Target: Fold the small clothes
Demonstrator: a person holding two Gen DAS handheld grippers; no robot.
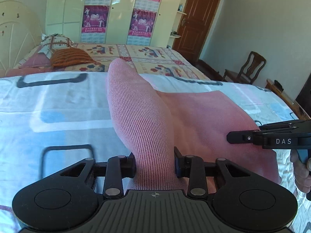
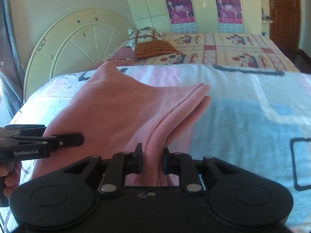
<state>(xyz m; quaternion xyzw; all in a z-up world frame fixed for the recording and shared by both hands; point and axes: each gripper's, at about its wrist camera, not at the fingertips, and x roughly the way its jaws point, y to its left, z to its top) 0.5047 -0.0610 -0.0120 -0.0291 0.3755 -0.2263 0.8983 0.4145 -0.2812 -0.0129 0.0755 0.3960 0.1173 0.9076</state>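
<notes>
The left claw [image 1: 155, 163] is pinched tight on a bunched bit of the pink knit top [image 1: 140, 116], and the cloth stands up between its two black fingers like a little hill. The right claw [image 2: 152, 162] is squeezing another bit of the same pink top [image 2: 108, 104], at a ribbed edge with a seam. Both claws hold the top, and the rest of it hangs down and lies on the bed cover [image 1: 58, 104], which is white with blue and pink blocks and dark box shapes. From the left claw's camera, the right claw [image 1: 236, 137] comes in from the side, just over the pink cloth, with a hand [image 1: 300, 174] under it. From the right claw's camera, the left claw [image 2: 76, 138] pokes in the same way. Farther back on the bed sit an orange striped pillow [image 1: 70, 57] and a flowery quilt [image 1: 155, 56]. A brown door [image 1: 196, 21] is behind, and a wooden chair [image 1: 246, 68] stands by the wall.
</notes>
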